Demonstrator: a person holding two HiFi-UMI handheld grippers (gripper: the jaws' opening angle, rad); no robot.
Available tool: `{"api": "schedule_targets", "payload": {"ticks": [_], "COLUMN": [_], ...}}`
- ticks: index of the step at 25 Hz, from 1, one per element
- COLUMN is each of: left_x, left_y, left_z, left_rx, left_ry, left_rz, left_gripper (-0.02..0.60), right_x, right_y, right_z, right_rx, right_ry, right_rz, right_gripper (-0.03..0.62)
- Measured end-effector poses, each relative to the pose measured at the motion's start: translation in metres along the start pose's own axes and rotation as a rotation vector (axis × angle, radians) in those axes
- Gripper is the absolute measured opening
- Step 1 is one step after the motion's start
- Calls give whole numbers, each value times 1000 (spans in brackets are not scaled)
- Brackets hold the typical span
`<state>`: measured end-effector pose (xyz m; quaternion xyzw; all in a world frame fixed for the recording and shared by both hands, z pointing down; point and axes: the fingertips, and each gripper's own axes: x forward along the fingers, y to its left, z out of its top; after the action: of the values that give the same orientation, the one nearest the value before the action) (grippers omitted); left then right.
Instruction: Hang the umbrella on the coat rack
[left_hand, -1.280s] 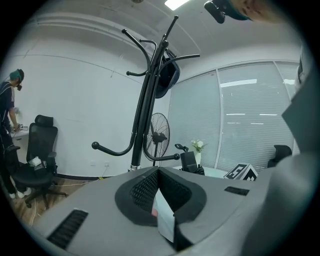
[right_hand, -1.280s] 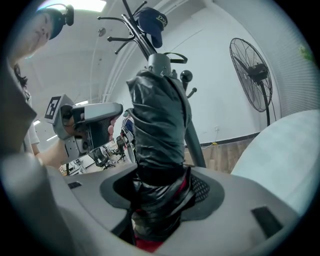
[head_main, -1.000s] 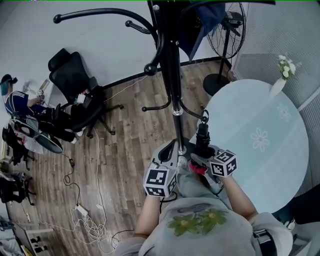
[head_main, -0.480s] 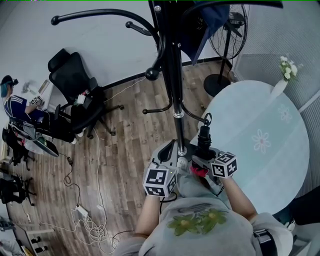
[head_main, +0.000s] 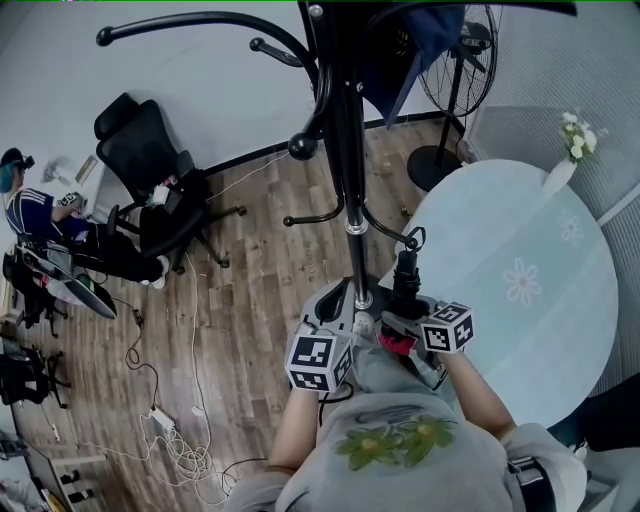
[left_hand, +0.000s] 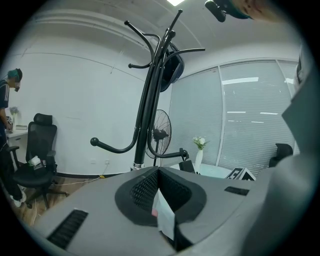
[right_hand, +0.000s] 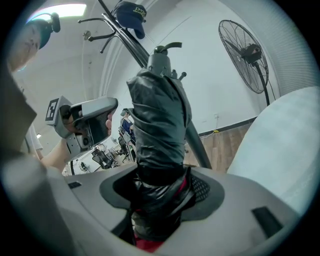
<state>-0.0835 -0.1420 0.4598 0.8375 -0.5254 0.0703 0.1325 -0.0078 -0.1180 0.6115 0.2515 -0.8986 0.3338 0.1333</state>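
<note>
A folded black umbrella (head_main: 405, 275) with a red patch low down stands upright in my right gripper (head_main: 405, 308), whose jaws are shut around its lower part (right_hand: 157, 130). The umbrella's top loop (head_main: 412, 238) is right at the tip of a low hook (head_main: 385, 228) of the black coat rack (head_main: 345, 150); I cannot tell whether they touch. My left gripper (head_main: 350, 300) is close beside the pole's lower part. Its jaws (left_hand: 159, 175) are shut on a small white tag (left_hand: 164, 215) with a pink edge. The rack's pole (left_hand: 147, 100) rises just ahead of it.
A round glass table (head_main: 520, 280) with a vase of white flowers (head_main: 565, 150) lies at the right. A standing fan (head_main: 455, 60) is behind it. A blue cap (head_main: 410, 40) hangs high on the rack. An office chair (head_main: 150, 170), a seated person (head_main: 30, 205) and floor cables (head_main: 170, 440) are at the left.
Both grippers and the umbrella keep their places beside the pole. Only the head view drifts a little.
</note>
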Motion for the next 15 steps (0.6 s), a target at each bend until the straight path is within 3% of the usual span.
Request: {"api": "schedule_targets", "payload": {"ticks": [15], "left_x": [11], "left_y": [10], "left_z": [-3], "left_rx": [-8], "left_ry": [4], "left_rz": [11], "left_gripper": [2], "right_x": [6], "right_y": [-9], "right_z": [-5], "right_rx": [5], "right_ry": [33], "right_rz": [7], "right_gripper": [242]}}
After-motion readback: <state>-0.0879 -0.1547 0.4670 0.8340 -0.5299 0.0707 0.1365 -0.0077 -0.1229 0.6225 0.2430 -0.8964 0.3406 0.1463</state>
